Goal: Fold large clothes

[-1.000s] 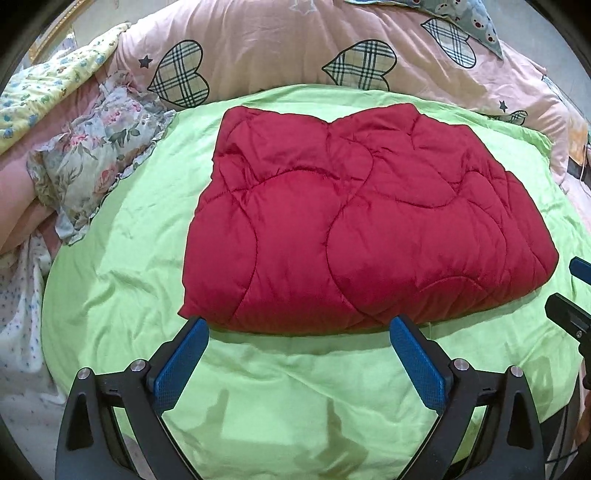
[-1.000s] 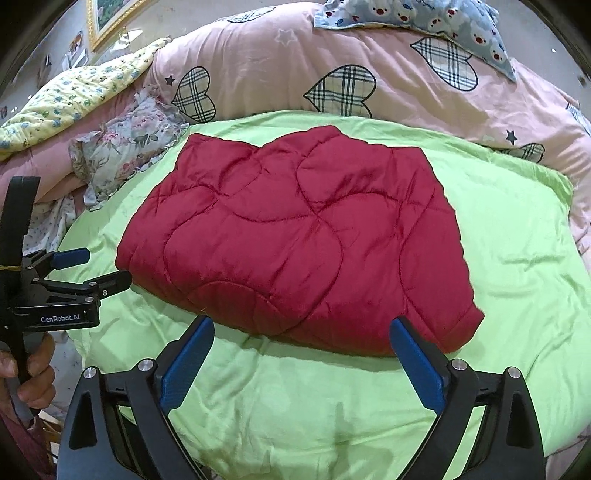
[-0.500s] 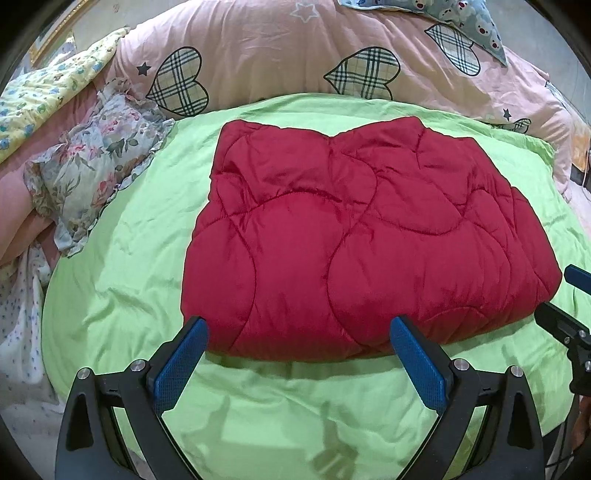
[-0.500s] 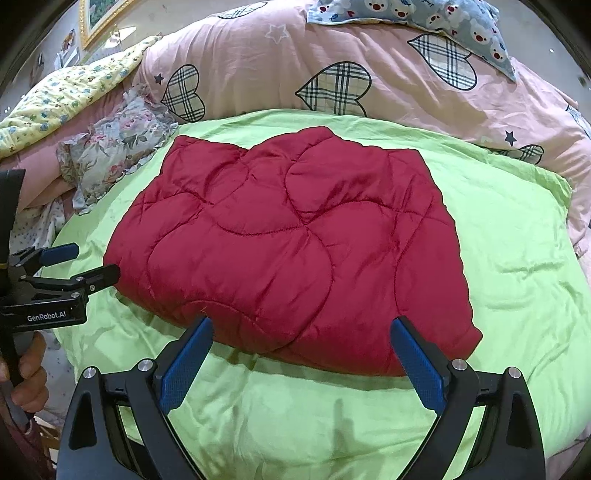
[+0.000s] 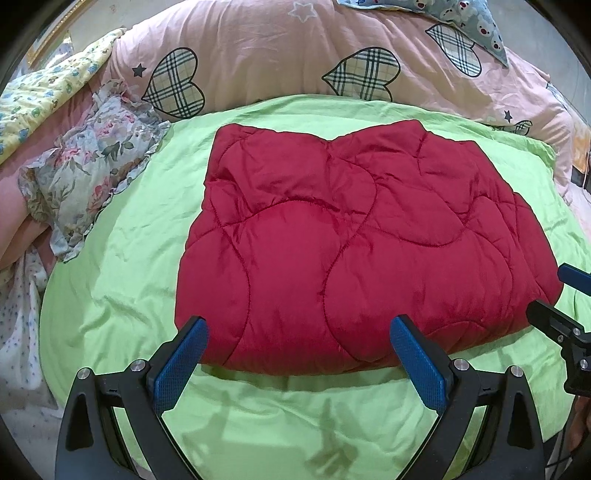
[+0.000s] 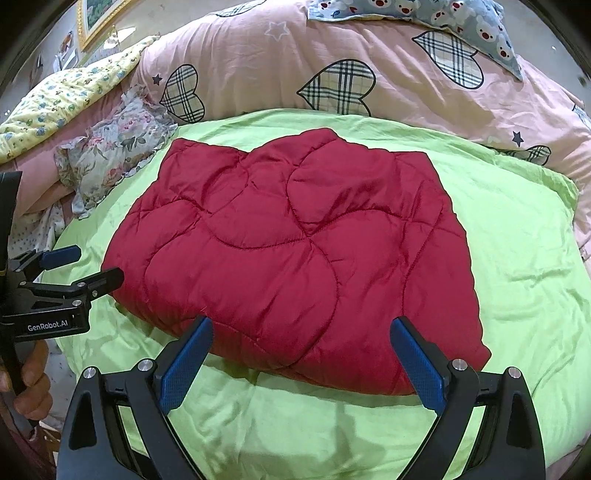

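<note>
A red quilted garment (image 5: pixel 351 243) lies folded flat in a rough rectangle on the green sheet (image 5: pixel 122 266). It also shows in the right wrist view (image 6: pixel 295 258). My left gripper (image 5: pixel 299 332) is open and empty, its blue pads level with the garment's near edge, towards its left end. My right gripper (image 6: pixel 301 334) is open and empty over the near edge towards the right end. The left gripper also shows at the left of the right wrist view (image 6: pixel 79 266), open. The right gripper's fingers (image 5: pixel 550 317) show at the right edge of the left wrist view.
A pink duvet with plaid hearts (image 5: pixel 295 55) is piled behind the green sheet. A floral pillow (image 5: pixel 92 166) lies at the left and a yellow floral quilt (image 6: pixel 66 99) behind it. A blue bear-print pillow (image 6: pixel 424 14) sits on top at the back.
Both grippers have moved forward towards the garment, so its near edge now sits between the fingertips. Both stayed open. The garment has not moved.
</note>
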Demonstrator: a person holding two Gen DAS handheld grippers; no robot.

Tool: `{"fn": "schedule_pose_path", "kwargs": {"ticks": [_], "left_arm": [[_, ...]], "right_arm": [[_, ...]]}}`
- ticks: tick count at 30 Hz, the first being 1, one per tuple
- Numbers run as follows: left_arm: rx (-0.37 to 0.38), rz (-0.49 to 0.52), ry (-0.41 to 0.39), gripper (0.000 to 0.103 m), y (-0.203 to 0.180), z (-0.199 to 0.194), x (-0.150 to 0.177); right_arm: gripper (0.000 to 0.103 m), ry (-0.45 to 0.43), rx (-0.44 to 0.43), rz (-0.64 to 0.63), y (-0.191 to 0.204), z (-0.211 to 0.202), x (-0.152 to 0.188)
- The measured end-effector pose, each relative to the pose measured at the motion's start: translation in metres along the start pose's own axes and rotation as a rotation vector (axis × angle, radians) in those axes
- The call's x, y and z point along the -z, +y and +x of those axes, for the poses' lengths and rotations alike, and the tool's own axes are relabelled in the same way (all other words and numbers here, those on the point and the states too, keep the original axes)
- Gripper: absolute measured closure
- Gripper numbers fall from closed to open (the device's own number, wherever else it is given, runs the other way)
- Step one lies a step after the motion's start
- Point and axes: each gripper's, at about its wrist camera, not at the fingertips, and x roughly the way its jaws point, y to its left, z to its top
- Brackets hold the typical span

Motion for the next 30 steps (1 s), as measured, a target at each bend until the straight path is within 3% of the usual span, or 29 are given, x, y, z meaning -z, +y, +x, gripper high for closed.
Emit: {"fn": "schedule_pose_path", "kwargs": {"ticks": [30], "left_arm": [[-0.041,0.028,-0.037,0.003,-0.01,0.003,-0.011]], "right_arm": [[0.006,-0.02,-0.01,0.009,-0.009,0.006,-0.011]]}}
